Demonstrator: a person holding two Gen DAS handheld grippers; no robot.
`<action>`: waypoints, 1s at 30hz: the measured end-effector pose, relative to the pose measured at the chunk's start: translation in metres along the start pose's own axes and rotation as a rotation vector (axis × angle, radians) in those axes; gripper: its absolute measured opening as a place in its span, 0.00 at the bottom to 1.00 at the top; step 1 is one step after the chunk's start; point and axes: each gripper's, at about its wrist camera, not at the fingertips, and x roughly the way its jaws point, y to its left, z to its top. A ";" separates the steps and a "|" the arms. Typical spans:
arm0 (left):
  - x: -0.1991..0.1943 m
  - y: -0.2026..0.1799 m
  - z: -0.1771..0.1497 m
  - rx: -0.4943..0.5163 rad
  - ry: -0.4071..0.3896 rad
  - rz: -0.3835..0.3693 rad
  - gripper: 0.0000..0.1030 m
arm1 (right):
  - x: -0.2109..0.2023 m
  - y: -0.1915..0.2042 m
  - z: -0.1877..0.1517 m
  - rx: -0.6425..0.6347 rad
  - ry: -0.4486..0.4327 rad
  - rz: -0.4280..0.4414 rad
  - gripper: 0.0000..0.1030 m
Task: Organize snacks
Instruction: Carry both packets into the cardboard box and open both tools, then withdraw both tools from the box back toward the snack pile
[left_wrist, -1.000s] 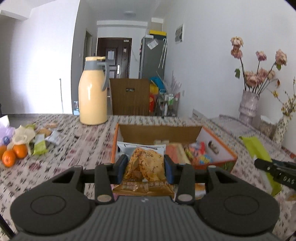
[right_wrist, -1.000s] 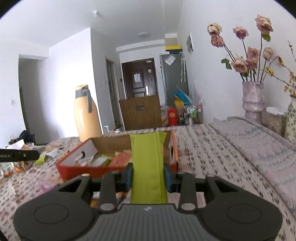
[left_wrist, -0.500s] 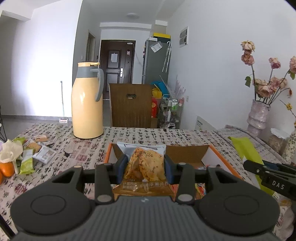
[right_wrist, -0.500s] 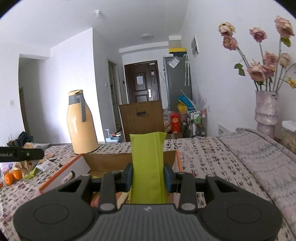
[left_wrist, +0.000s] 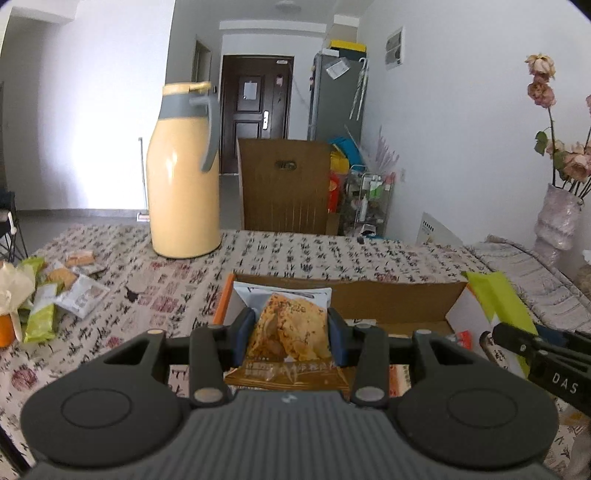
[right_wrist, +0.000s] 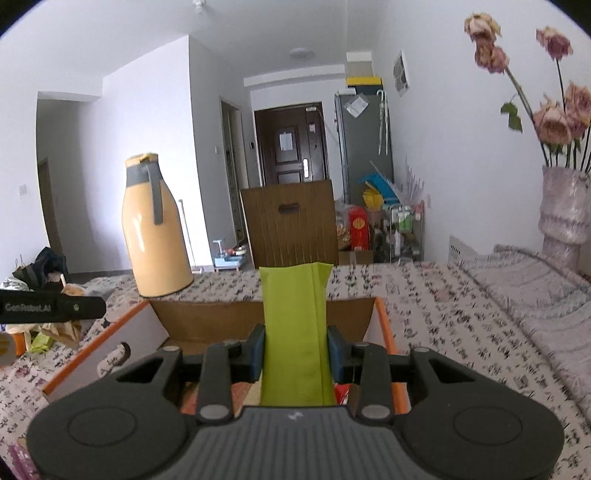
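Left wrist view: the left gripper (left_wrist: 291, 332) is clamped on a biscuit packet (left_wrist: 290, 332), its blue pads pressing both sides of the crinkled wrapper, which is printed with a golden, rough-surfaced biscuit above a brown band. The packet hangs over the near left corner of the cardboard snack box (left_wrist: 388, 295), an open-topped carton with an orange rim, plain brown inner walls and a white outer flap. Inside the box, small colourful wrappers show near its right end. At the box's right end the right gripper (left_wrist: 532, 350) comes in from the side, holding a lime-green packet (left_wrist: 495, 295). The box sits on a tablecloth (left_wrist: 295, 251) of pale fabric printed with dark and reddish characters. Left of the box and well apart from it lie loose snack packets (left_wrist: 62, 291), green and white. Beyond the box stands a tall, glossy cream-yellow thermos jug (left_wrist: 181, 177) with a grey collar and handle. Right of the box, a ribbed pale vase (left_wrist: 557, 221) holds dried pink roses.

Right wrist view: the right gripper (right_wrist: 295, 350) is closed on the lime-green packet (right_wrist: 295, 332), a long, flat, matte sachet standing upright between the blue pads, over the near edge of the snack box (right_wrist: 110, 339). Left of the box the left gripper (right_wrist: 51, 306) reaches in as a black bar. The thermos jug (right_wrist: 155, 236) stands beyond the box's far left corner. Behind the table are white walls, a dark brown door (right_wrist: 291, 144), a grey fridge (right_wrist: 364, 140) and a wooden chair back (right_wrist: 291, 221).
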 end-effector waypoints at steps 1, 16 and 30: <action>0.003 0.001 -0.002 -0.002 0.007 -0.002 0.41 | 0.004 0.000 -0.002 0.004 0.013 0.007 0.32; 0.003 0.001 -0.009 -0.008 0.000 0.014 0.91 | 0.016 -0.004 -0.013 0.019 0.064 0.009 0.40; -0.004 0.004 -0.008 -0.035 -0.029 0.022 1.00 | 0.009 -0.006 -0.011 0.032 0.041 0.014 1.00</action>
